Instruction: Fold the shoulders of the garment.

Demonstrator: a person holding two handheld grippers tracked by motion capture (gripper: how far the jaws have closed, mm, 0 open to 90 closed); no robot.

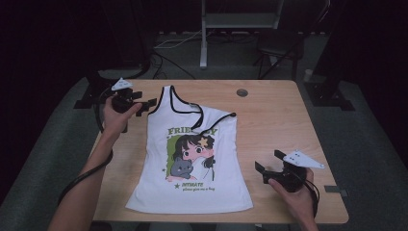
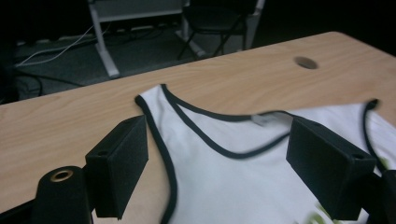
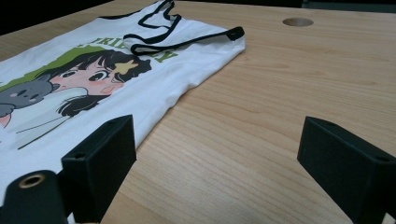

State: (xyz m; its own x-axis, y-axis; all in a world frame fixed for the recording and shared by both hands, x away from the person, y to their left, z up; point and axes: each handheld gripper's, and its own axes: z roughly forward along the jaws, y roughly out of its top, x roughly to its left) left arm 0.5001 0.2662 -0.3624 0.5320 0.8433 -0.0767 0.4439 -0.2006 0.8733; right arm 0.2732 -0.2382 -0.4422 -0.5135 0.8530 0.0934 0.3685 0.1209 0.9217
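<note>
A white tank top point(image 1: 192, 159) with black trim and a cartoon girl-and-cat print lies flat on the wooden table point(image 1: 274, 120). Its right shoulder strap is folded over onto the chest. My left gripper point(image 1: 146, 105) is open at the top's left shoulder strap point(image 2: 154, 116), its jaws either side of the trimmed neckline point(image 2: 224, 151). My right gripper point(image 1: 269, 161) is open over bare wood, to the right of the top's lower side point(image 3: 154, 98), with nothing between its jaws.
A round cable hole point(image 1: 242, 92) sits in the table near its far edge. A white stand leg point(image 1: 204, 43), a dark chair point(image 1: 279, 48) and cables lie on the floor beyond the table. Bare wood spreads right of the top.
</note>
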